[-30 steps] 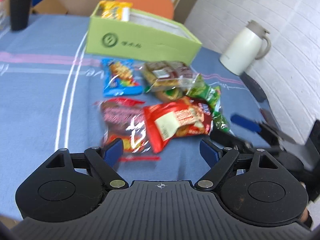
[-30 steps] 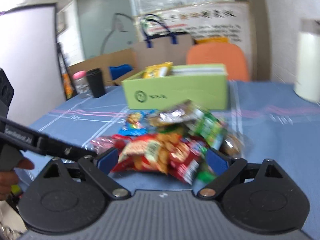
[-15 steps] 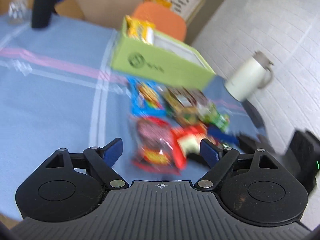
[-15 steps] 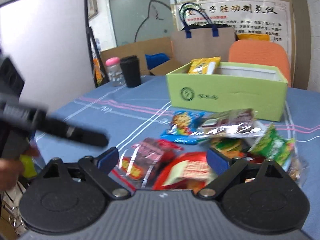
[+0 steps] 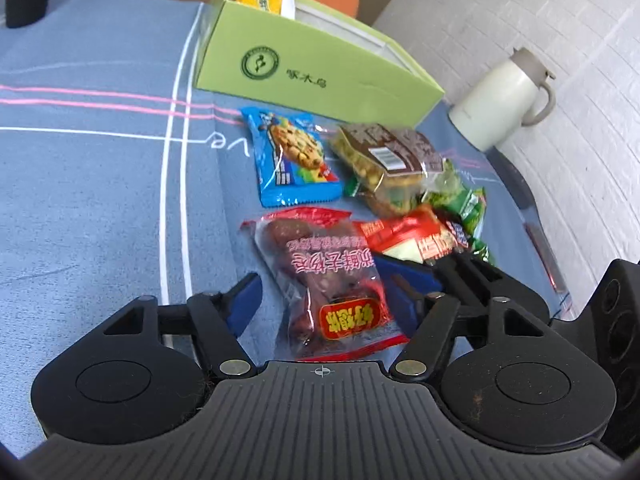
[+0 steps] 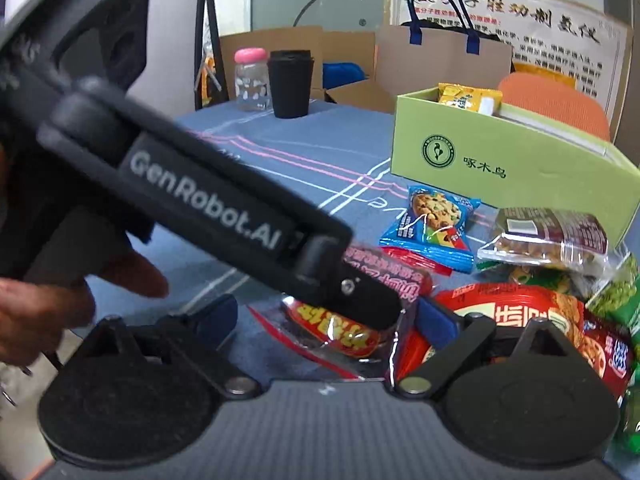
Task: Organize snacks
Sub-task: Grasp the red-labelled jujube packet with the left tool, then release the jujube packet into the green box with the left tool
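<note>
Left wrist view: left gripper (image 5: 320,292), jaws just closing and half-open around the clear red-edged snack packet (image 5: 332,280), not visibly pinching it; packet lies mid-tabletop, before the green box (image 5: 312,68). Right wrist view: right gripper (image 6: 324,320), jaws wide, holding nothing, red packet (image 6: 516,316) beside it. Packets likely light, crinkly, slippery; pinch a sealed edge.

Each hand-held gripper (image 5: 324,304) is matte black with blue finger pads (image 5: 248,300), silver pivot screws, and white "GenRobot.AI" lettering.
</note>
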Tool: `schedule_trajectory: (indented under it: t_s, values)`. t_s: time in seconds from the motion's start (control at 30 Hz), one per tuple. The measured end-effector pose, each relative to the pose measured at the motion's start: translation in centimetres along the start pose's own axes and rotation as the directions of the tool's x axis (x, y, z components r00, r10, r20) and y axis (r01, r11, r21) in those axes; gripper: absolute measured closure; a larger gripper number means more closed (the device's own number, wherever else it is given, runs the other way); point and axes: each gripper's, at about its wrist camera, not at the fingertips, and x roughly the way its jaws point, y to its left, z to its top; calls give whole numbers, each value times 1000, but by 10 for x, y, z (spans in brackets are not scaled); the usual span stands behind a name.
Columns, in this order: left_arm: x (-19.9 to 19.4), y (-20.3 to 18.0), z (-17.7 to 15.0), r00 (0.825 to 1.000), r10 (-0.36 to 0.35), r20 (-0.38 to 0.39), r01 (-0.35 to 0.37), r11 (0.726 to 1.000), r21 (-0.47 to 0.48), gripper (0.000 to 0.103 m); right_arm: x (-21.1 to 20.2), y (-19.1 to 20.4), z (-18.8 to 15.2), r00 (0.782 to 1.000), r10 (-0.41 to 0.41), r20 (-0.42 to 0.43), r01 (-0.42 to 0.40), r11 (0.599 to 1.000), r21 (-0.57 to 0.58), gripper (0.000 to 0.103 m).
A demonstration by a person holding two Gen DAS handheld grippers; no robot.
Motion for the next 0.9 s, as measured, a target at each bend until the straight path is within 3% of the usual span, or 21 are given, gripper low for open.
schedule_trajectory:
  t_s: [0.17, 0.3, 0.43, 0.57, 0.73, 0.9]
  values:
    - [-5, 13, -3, 1000, 0, 7, 1, 999, -54, 82, 7, 0, 6, 999, 49, -17, -48, 998, 32, 8]
    - [-10, 12, -4, 999, 30, 16, -29, 998, -60, 81, 7, -4, 6, 996, 85, -3, -85, 995, 47, 9]
    - [-11, 5, -6, 998, 59, 30, -58, 997, -52, 87, -1, -8, 7, 997, 80, -7, -79, 994, 79, 22]
    - [-27, -22, 5, 993, 74, 97, -74, 997, -6, 87, -29, -13, 21, 996, 31, 82, -36, 997, 62, 22]
    - [-30, -58, 66, 985, 9, 170, -25, 996, 87, 86, -44, -62, 62, 979, -58, 196, 51, 998, 41, 21]
    - [15, -98, 159, 981, -8, 194, -30, 981, 190, 84, -20, -140, 114, 968, -167, 187, 167, 986, 16, 21]
